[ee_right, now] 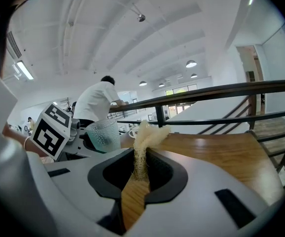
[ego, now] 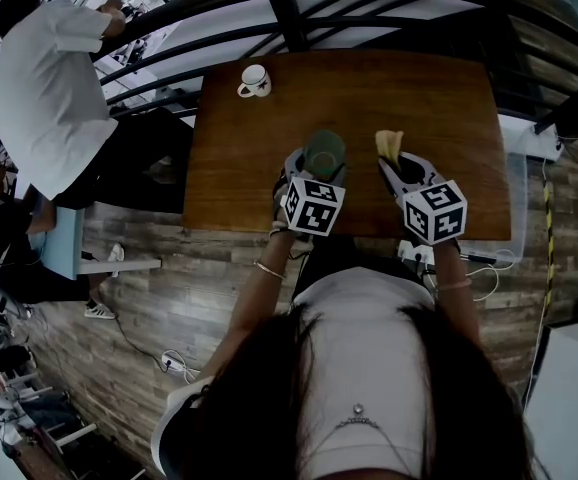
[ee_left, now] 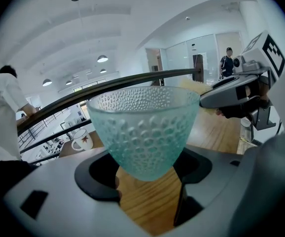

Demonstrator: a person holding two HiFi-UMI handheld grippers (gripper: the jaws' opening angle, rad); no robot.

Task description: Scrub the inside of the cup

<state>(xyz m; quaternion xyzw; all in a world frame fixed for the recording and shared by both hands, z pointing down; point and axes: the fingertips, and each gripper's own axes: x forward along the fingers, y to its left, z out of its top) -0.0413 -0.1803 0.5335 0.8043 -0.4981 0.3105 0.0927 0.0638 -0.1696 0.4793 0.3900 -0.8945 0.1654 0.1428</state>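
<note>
Where two grippers are counted, the right gripper [ee_right: 138,174] has its jaws nearly together, pinching one pale fibrous scrubber [ee_right: 145,137] that stands up above them, outside the cup. Just beside it, the left gripper [ee_left: 145,174] clamps one green dimpled glass cup [ee_left: 145,127] upright by its lower part, over one wooden table [ego: 369,98]. One white mug [ego: 254,81] stands well apart at the far edge, by a dark railing [ego: 299,28]; one person in white [ego: 44,88] stands beyond.

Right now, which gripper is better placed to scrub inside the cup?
The right gripper: it pinches the scrubber beside the cup, while the left gripper holds the cup upright.
</note>
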